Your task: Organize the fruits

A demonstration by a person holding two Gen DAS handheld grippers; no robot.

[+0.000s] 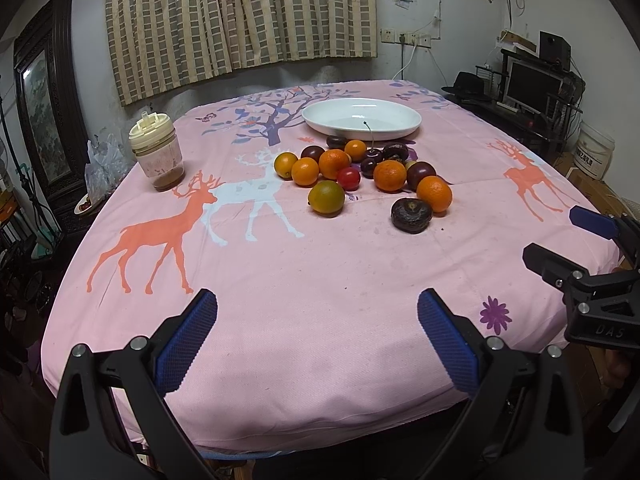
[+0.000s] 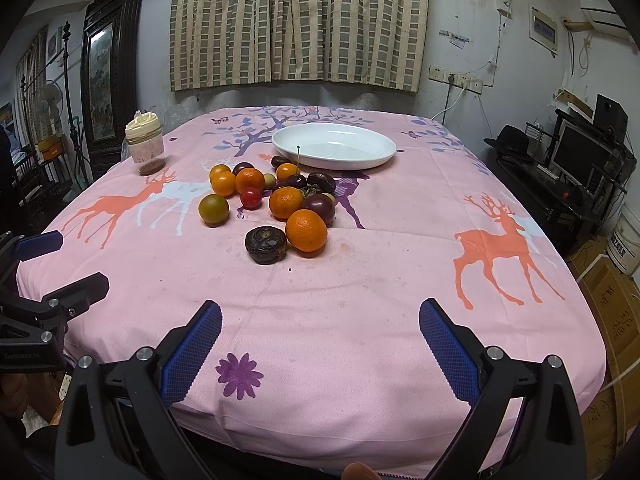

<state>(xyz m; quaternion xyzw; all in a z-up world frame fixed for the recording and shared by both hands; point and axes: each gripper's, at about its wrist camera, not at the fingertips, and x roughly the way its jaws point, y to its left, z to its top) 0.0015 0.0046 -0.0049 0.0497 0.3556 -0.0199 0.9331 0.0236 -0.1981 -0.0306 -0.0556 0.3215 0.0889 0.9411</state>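
Observation:
A pile of fruit lies mid-table on the pink deer-print cloth: several oranges [image 1: 389, 176] [image 2: 306, 230], a greenish orange [image 1: 326, 197] [image 2: 213, 209], a red cherry tomato [image 1: 348, 178] [image 2: 251, 198], dark purple fruits [image 1: 421, 173] [image 2: 321, 207] and a dark brown wrinkled fruit [image 1: 411, 215] [image 2: 266, 245]. Behind the pile stands an empty white oval dish [image 1: 404, 128] [image 2: 372, 160]. My left gripper [image 1: 316, 340] hovers open over the table's near edge. My right gripper [image 2: 320, 340] is open too, at the same edge, right of the left one. Neither holds anything.
A lidded plastic jar [image 1: 157, 152] [image 2: 145, 143] with brown residue stands at the far left of the table. A desk with a monitor [image 1: 530, 86] [image 2: 580, 156] is on the right, and a dark framed cabinet [image 1: 44, 100] on the left. Curtains hang behind.

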